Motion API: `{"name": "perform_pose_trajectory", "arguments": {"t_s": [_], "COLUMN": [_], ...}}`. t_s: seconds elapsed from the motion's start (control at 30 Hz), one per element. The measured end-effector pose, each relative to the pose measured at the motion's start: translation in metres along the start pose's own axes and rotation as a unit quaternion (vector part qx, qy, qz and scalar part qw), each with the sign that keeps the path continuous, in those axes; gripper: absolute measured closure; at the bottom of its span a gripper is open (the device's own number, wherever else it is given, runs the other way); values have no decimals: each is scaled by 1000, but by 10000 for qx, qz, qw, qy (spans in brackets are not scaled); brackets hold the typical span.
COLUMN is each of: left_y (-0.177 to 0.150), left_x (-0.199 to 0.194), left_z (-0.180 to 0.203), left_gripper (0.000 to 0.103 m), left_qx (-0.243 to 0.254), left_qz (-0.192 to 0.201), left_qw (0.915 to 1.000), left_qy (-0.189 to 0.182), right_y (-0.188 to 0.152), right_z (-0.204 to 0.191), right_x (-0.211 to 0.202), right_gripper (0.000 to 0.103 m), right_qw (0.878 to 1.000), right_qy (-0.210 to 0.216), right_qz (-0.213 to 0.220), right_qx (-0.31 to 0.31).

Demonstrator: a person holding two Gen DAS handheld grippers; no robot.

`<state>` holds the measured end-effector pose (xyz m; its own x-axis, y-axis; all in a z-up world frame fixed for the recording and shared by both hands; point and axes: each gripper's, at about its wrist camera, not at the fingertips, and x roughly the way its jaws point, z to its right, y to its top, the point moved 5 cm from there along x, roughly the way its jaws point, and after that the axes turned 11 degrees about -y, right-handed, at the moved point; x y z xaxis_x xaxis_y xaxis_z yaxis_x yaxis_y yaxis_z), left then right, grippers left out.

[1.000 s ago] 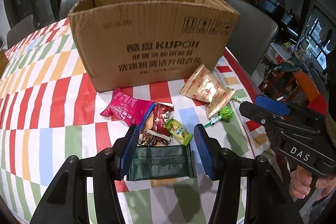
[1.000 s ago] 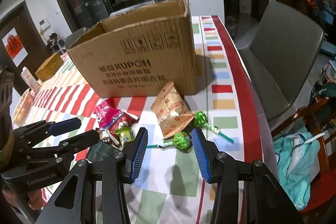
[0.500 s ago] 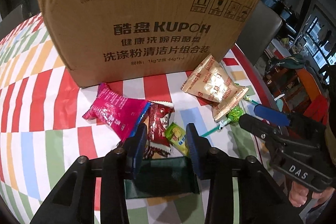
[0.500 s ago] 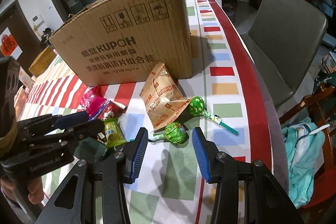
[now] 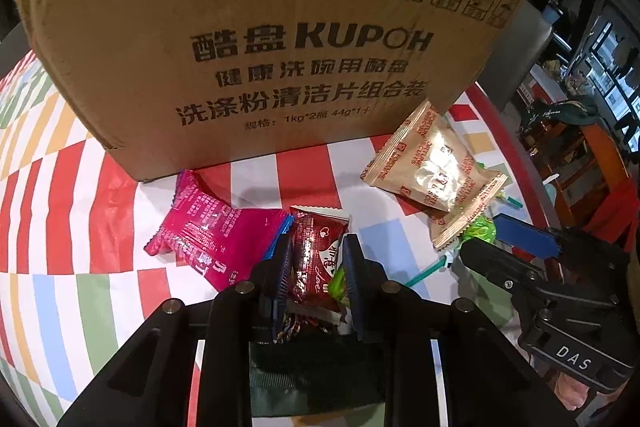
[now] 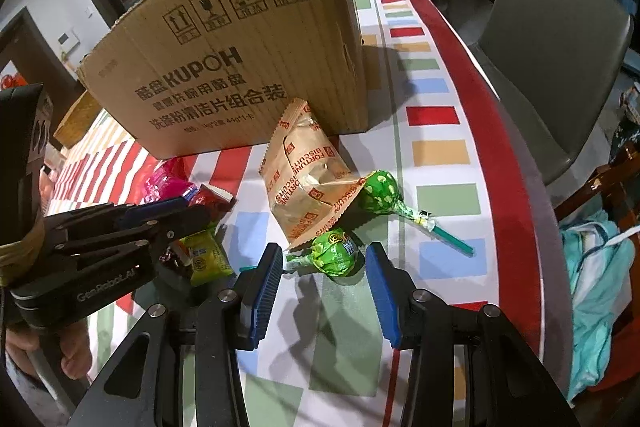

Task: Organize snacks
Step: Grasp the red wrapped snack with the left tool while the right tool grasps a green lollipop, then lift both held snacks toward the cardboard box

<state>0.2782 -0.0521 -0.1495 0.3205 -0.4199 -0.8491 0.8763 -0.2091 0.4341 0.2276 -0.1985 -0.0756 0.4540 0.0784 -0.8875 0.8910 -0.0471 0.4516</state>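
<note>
A cardboard box (image 5: pixel 256 39) stands on the striped tablecloth, with snacks in front of it. My left gripper (image 5: pixel 316 267) is shut on a dark red snack packet (image 5: pixel 316 255); a pink packet (image 5: pixel 208 231) lies to its left and a small green packet (image 6: pixel 206 259) sits beside it. A gold biscuit bag (image 5: pixel 432 163) lies to the right. My right gripper (image 6: pixel 320 275) is open with a green lollipop (image 6: pixel 338 255) lying between its fingers. A second green lollipop (image 6: pixel 380 191) lies behind it.
A dark green pouch (image 5: pixel 316 375) lies under my left gripper. A grey chair (image 6: pixel 552 39) stands past the table's red right edge (image 6: pixel 516 187). A teal cloth (image 6: pixel 600 287) hangs on a wooden chair at the right. A wicker basket (image 6: pixel 74 119) sits behind the box.
My left gripper moved forward off the dark green pouch and closed around the dark red packet. My right gripper advanced and lowered until the near lollipop lies between its open fingers.
</note>
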Motion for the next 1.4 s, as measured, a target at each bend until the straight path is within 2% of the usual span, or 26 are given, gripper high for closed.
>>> {"name": "perform_pose_trajectory", "arguments": {"t_s": [0.3,0.5,0.97,1.4], "left_y": [1,1,-6,-1], "left_x": [4,-4,-56,-105], "left_z": [-5,4,21,42], "left_gripper": [79,81,81,81], "left_qx": [5,28,79,216], "left_qz": [-63,84,688,1203], "left_qw": [10000,10000,9975,9924], "left_qy": [28,40,133,127], "right_y": [0,1,5,17], "right_z": [1,1,-5,-14], "right_x": [12,4,-51,-94], "right_gripper": [69,76,77,77], "right_qw": [9999,9999,9971,9925], "right_qy": [67,77,-145,33], "right_qz": [-98,35,727,1206], "right_qx": [61,84,-164,-212]}}
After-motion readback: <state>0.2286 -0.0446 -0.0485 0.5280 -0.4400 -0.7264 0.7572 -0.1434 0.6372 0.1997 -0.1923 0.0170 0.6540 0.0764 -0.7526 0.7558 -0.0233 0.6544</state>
